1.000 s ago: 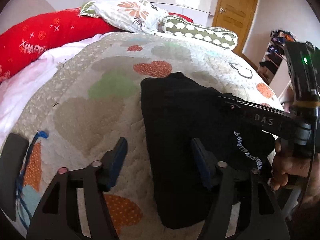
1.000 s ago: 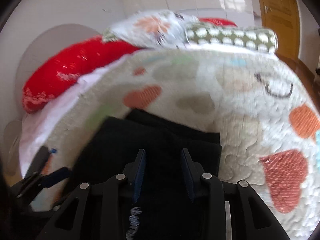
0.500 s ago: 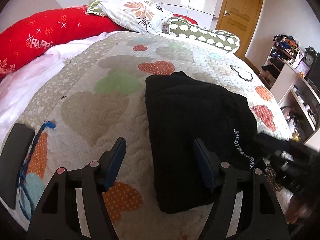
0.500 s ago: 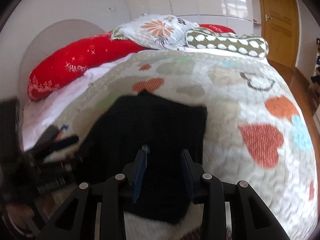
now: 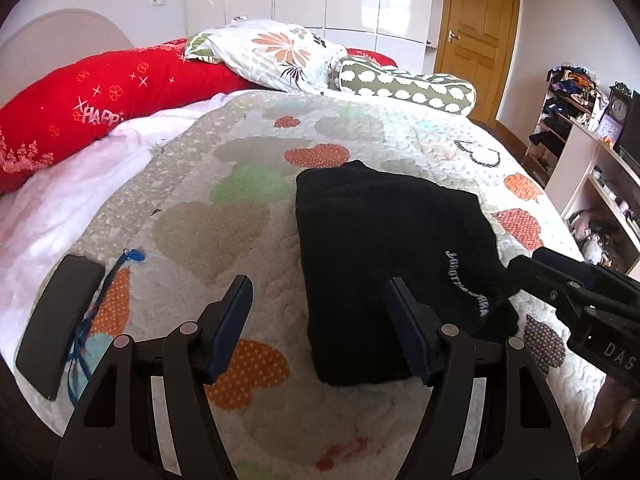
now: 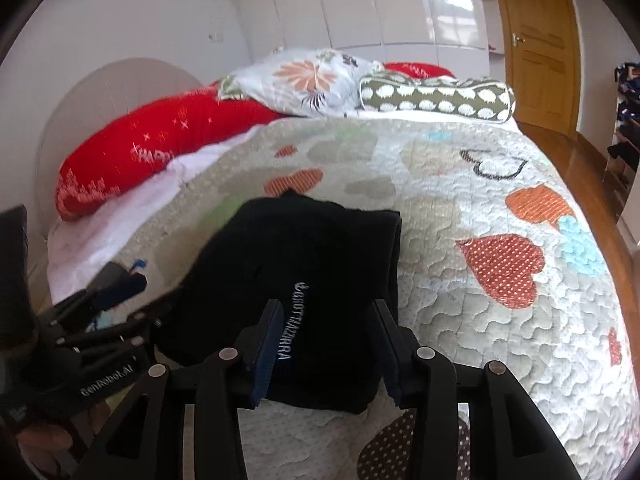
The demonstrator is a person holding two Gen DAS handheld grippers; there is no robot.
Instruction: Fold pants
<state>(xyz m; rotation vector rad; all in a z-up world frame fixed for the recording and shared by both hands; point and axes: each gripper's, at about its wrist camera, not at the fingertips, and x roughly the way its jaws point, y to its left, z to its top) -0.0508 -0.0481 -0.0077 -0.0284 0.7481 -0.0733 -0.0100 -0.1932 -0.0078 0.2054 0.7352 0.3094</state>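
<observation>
On the heart-print quilt [image 5: 208, 184] lie folded black pants [image 5: 384, 248] — left gripper [image 5: 320, 320] spread wide, empty; right gripper [image 6: 326, 344] just opening, nothing pinched.

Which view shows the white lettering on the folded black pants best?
The right wrist view: the lettering on the pants sits near centre, large and fully readable between the right gripper's open jaws. The left wrist view shows the same lettering smaller, off to the side and curved, hard to read.
</observation>
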